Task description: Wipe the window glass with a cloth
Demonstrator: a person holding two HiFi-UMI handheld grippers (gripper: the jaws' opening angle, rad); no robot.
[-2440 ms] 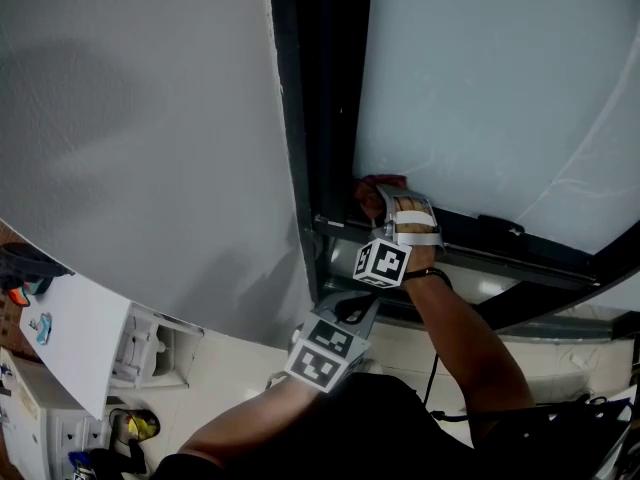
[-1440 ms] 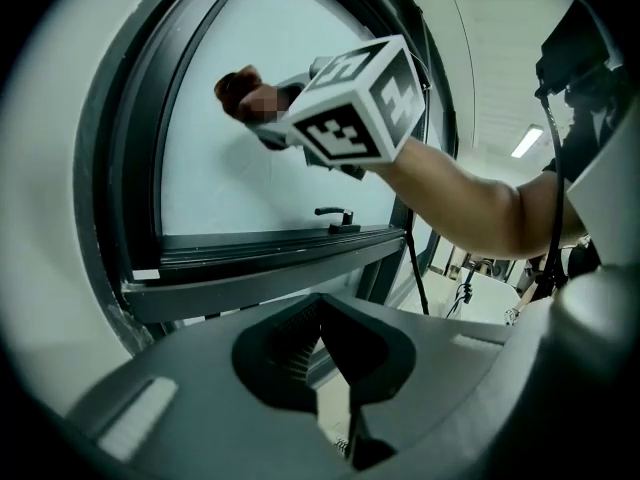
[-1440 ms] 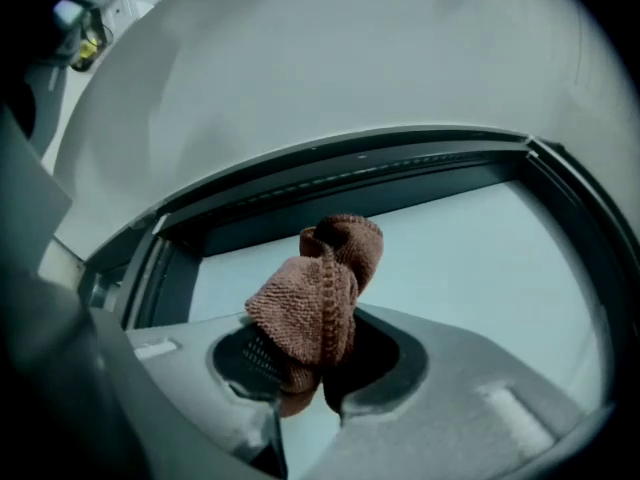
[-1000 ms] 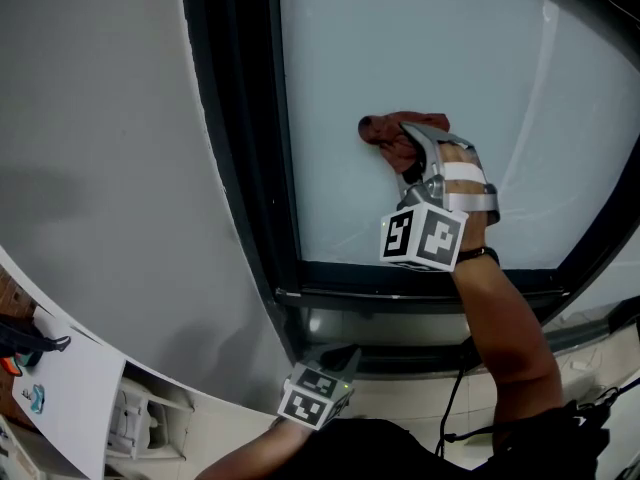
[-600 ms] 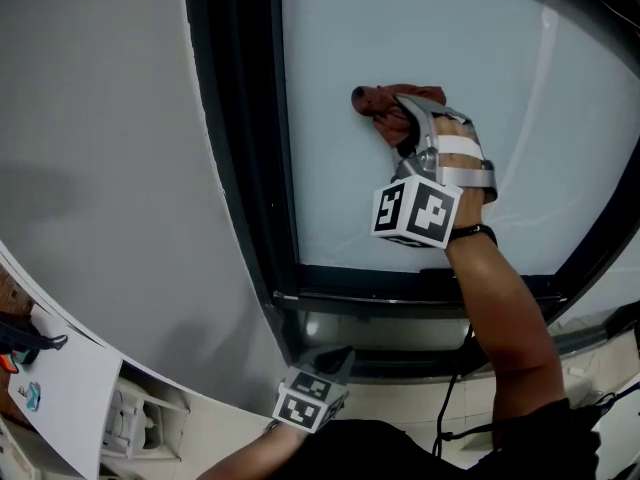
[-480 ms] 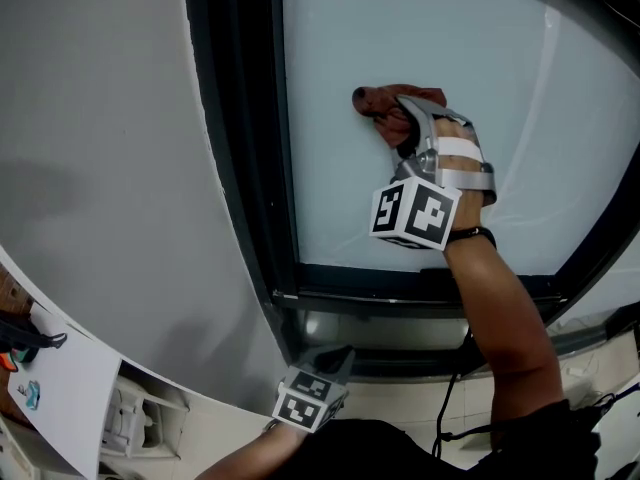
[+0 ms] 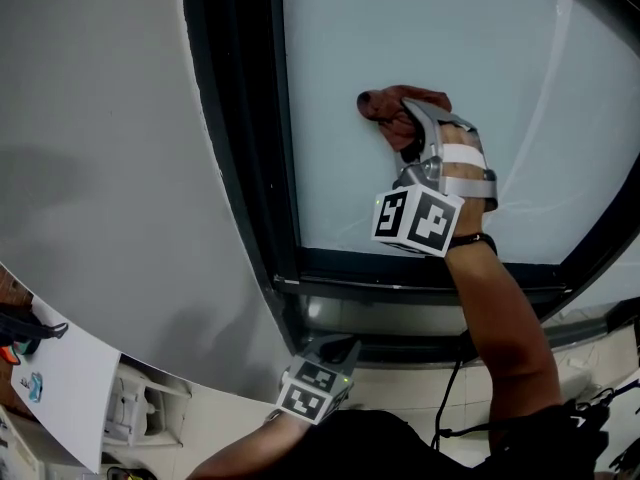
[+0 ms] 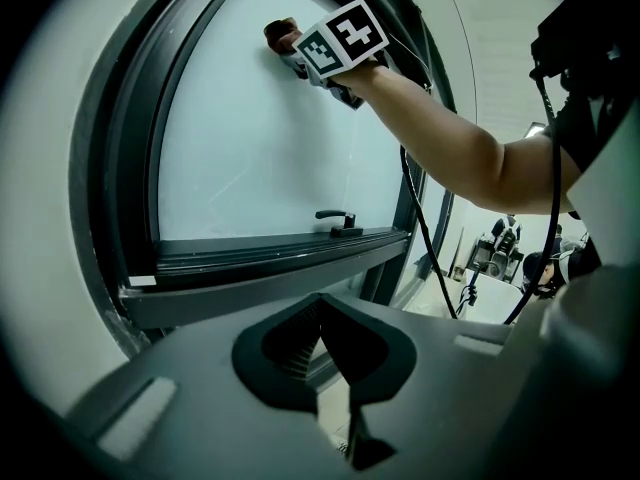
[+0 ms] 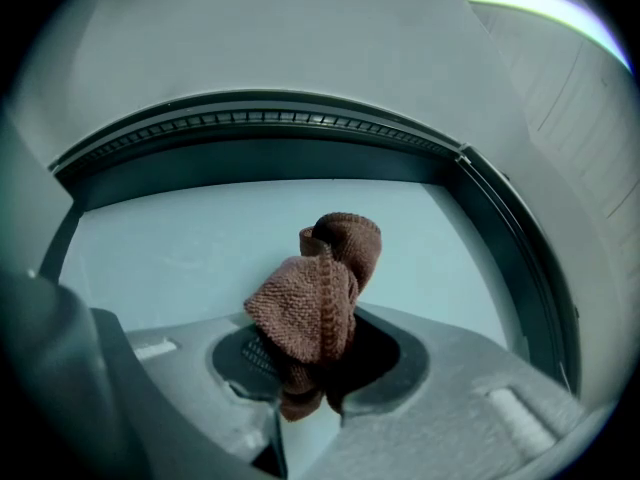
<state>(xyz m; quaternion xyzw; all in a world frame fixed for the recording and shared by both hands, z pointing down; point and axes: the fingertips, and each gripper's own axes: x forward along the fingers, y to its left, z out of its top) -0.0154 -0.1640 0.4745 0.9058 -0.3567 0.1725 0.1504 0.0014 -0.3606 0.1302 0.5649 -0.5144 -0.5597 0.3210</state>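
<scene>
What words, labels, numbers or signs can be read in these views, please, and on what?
None is readable.
The cube on the right gripper and that on the left gripper bear only black-and-white square markers, no letters.
Small items at the head view's lower left: too small to read.

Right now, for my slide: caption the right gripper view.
Right tool grips a bunched brown cloth at the window glass.

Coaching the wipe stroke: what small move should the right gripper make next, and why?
Probably sweep the right gripper rightward along the glass: it is shut on the brown cloth, which sits by the frame, with broad pane to its right.
</scene>
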